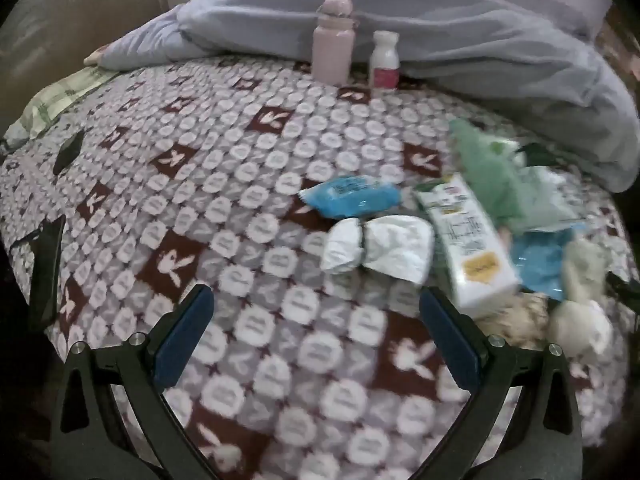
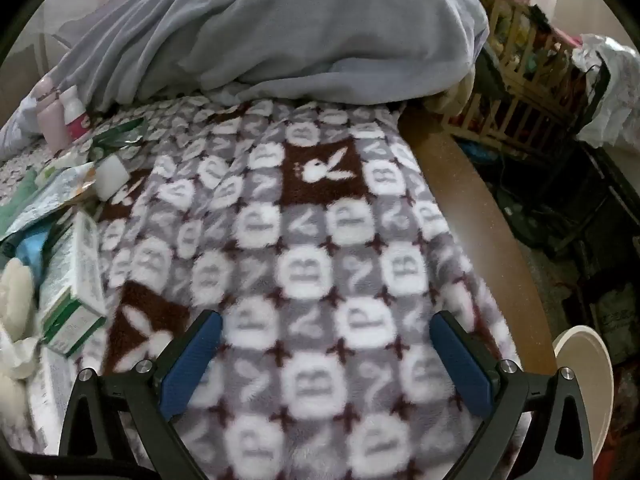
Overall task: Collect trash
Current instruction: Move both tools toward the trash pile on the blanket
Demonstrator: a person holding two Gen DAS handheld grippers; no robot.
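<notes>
Trash lies on a patterned bed blanket (image 1: pixel 240 208). In the left wrist view I see a blue wrapper (image 1: pixel 352 195), a crumpled white wrapper (image 1: pixel 380 250), a white and green carton (image 1: pixel 468 246), green packets (image 1: pixel 488 168), a blue packet (image 1: pixel 540 264) and crumpled tissues (image 1: pixel 580 320). My left gripper (image 1: pixel 316 316) is open and empty above the blanket, just short of the white wrapper. My right gripper (image 2: pixel 326 344) is open and empty over bare blanket (image 2: pixel 320 220); the carton (image 2: pixel 76 280) and tissues (image 2: pixel 16 292) lie to its left.
A pink bottle (image 1: pixel 331 40) and a small white bottle (image 1: pixel 385 60) stand at the back by a heaped grey-blue duvet (image 1: pixel 480 40). A dark phone (image 1: pixel 68 152) lies at left. The bed's wooden edge (image 2: pixel 472 200), a white bin (image 2: pixel 584 380) and cluttered shelves (image 2: pixel 532 60) are at right.
</notes>
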